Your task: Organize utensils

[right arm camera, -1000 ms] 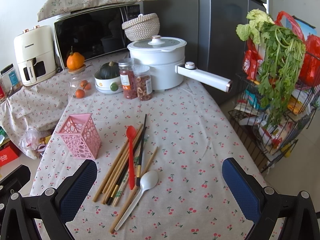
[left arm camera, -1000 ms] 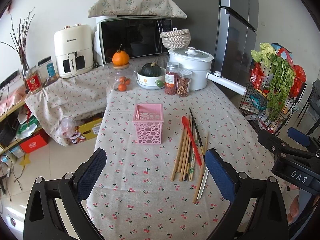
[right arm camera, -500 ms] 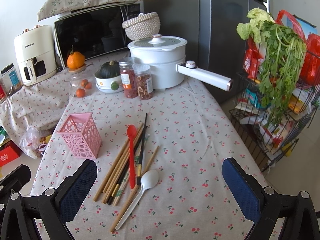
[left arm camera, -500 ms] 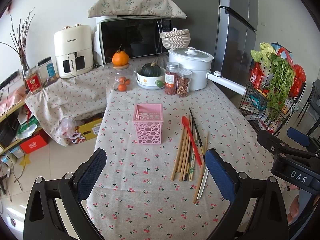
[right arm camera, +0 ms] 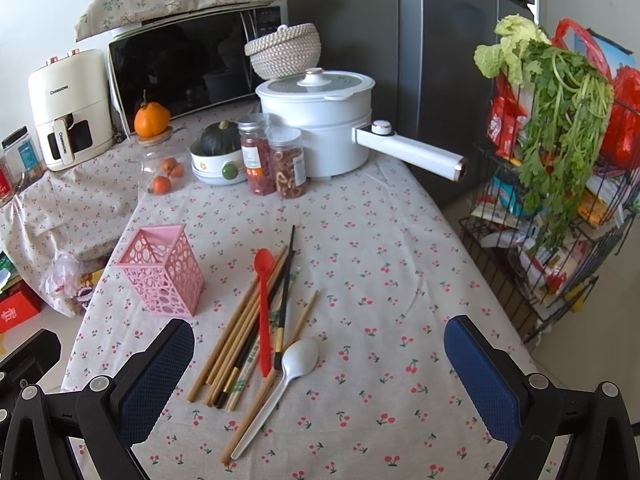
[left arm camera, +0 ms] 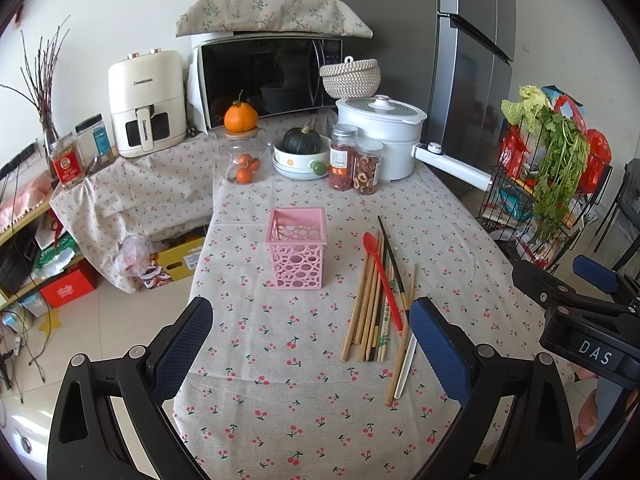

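Both your grippers hang spread wide and empty above the worktop [right arm camera: 400, 240], so nothing is picked yet. Take one piece at a time: bring the right gripper [right arm camera: 320, 376] down on the white spoon [right arm camera: 298, 358], which lies just ahead, left of centre, beside the chopsticks [right arm camera: 240, 328] and red spoon [right arm camera: 263, 300]. The pink holder [left arm camera: 297, 249] stands ahead of your left gripper [left arm camera: 312, 344], empty.

Partly hidden utensils

In the left wrist view the white spoon [left arm camera: 404, 372] has its bowl behind the left gripper's finger [left arm camera: 436, 344]; the jar labels [right arm camera: 250, 158] are too small to read.
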A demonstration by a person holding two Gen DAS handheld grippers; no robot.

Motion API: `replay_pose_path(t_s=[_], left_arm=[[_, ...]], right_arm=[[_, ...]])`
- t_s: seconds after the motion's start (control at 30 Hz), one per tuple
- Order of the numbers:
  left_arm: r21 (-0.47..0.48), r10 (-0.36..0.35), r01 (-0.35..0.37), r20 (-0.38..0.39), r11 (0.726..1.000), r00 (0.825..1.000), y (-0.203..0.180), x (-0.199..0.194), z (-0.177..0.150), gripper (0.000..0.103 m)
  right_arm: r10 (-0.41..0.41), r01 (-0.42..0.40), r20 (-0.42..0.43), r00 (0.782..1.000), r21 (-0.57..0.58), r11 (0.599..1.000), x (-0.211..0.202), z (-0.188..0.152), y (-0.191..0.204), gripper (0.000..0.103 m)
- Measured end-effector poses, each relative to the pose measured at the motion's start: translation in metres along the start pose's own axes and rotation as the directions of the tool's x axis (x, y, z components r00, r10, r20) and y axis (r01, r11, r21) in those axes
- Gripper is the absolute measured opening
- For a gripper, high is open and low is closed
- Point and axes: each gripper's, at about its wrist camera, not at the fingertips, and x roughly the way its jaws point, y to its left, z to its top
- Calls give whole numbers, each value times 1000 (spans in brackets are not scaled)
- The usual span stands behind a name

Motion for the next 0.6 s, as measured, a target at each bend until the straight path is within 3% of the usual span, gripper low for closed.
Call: replay_pose_path(t_s=[0.6], left_arm=[[-1, 0, 0, 0, 1000, 1000, 0, 0, 0, 100]], right_arm=[[4, -4, -6, 1000, 2, 1000, 1, 3, -3, 103]])
